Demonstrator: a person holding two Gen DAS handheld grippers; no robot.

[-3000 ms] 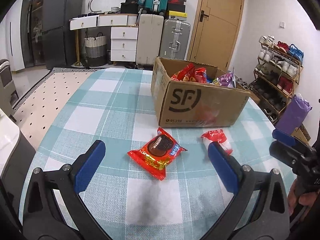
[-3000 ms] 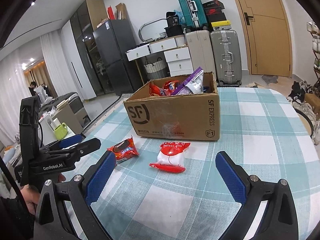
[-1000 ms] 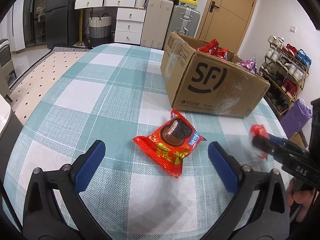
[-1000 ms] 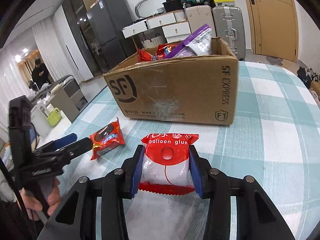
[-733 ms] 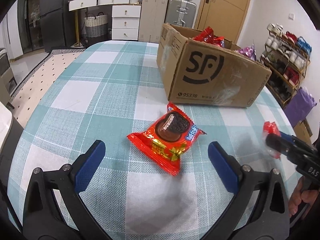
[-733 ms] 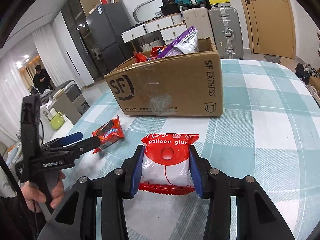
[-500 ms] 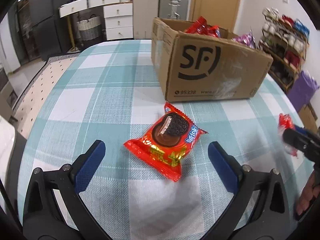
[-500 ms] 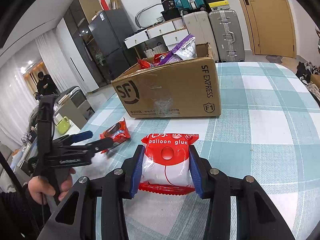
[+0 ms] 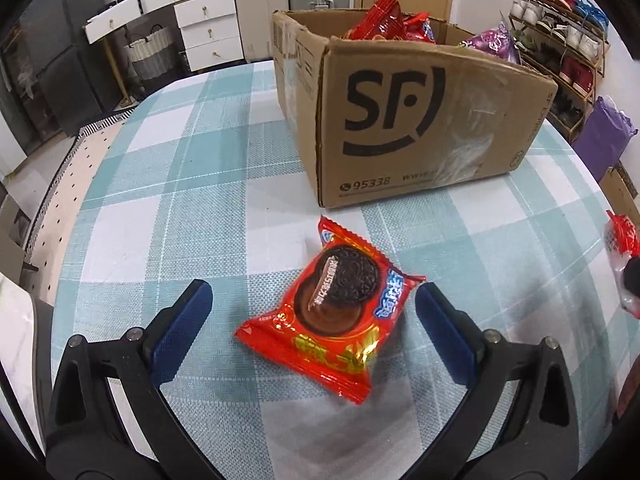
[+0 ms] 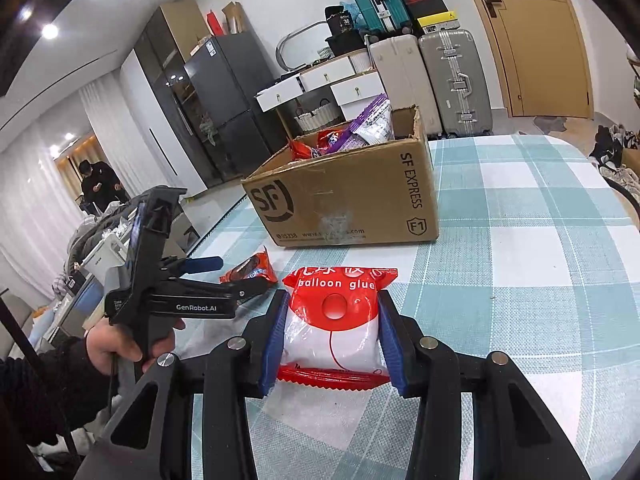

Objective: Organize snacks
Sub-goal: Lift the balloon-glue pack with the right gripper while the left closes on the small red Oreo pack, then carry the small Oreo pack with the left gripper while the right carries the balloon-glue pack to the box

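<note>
1. Snacks: 2 packets outside the SF carton [image 9: 420, 120], rest already inside it (red + purple bags poke over the rim). Carton sits far-centre on the checked worktop [image 9: 192, 184].
2. Balloon-glue packet [image 10: 334, 320]: red/white, clamped between the fingers [image 10: 276, 336] of the right gripper [image 10: 332, 340], lifted clear of the cloth as far as I can tell. In the left wrist view it shows only as a red/white scrap at far right edge [image 9: 620, 248].
3. Cookie packet [image 9: 332, 312]: red wrapper, choc sandwich cookie pic, lies flat on the worktop, near side of the carton, a bit left of its front corner.
4. Left gripper [image 9: 316, 332]: fingers wide apart, straddling the cookie packet, one blue pad each side, not touching it. Low over the cloth, tilted down, pointing toward the carton.
5. Step in hand (judgement): right = pick done, carry to carton next. Left = pre-grasp on cookie packet.
6. Next move calls for: right to go up + fwd over the carton's near wall, then release above the pile. Left to drop a little, close on the packet's sides; thin flat foil, so pads need to go low or it may slip.
7. Pose: person's left hand [image 10: 120, 344] grips the handle, dark sleeve, held left of the right gripper. Right gripper level, aimed at the carton's front face.
</note>
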